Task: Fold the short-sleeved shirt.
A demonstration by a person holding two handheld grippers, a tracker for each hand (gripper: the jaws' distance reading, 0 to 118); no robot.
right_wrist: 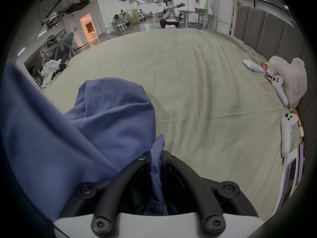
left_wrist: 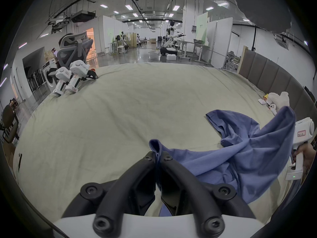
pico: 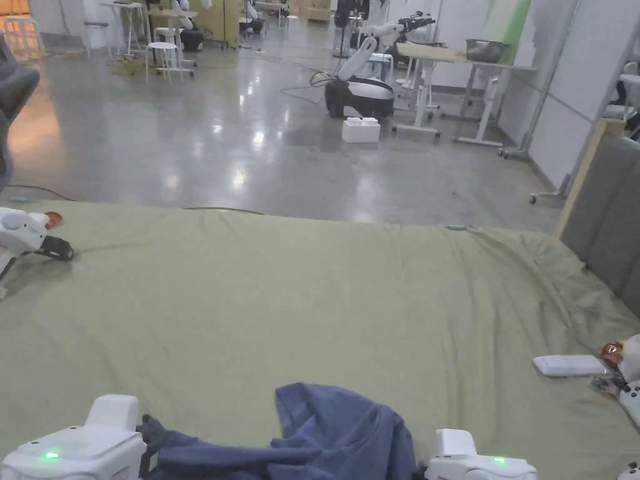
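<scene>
A blue short-sleeved shirt (pico: 337, 431) lies crumpled at the near edge of a bed covered by a pale green sheet (pico: 325, 294). My left gripper (left_wrist: 158, 157) is shut on a hem edge of the shirt (left_wrist: 240, 152), which stretches away to the right toward the other gripper's white body (left_wrist: 301, 138). My right gripper (right_wrist: 156, 155) is shut on another edge of the shirt (right_wrist: 103, 121), the cloth bunched up to its left. In the head view the white bodies of the left gripper (pico: 81, 447) and right gripper (pico: 478, 462) flank the shirt.
Two spare white grippers (left_wrist: 70, 78) lie at the bed's left edge. White controllers (right_wrist: 286, 131), a white remote (pico: 569, 365) and a plastic bag (right_wrist: 289, 76) lie along the right side by a grey padded headboard (pico: 609, 219). Beyond the bed are a shiny floor, tables and robots.
</scene>
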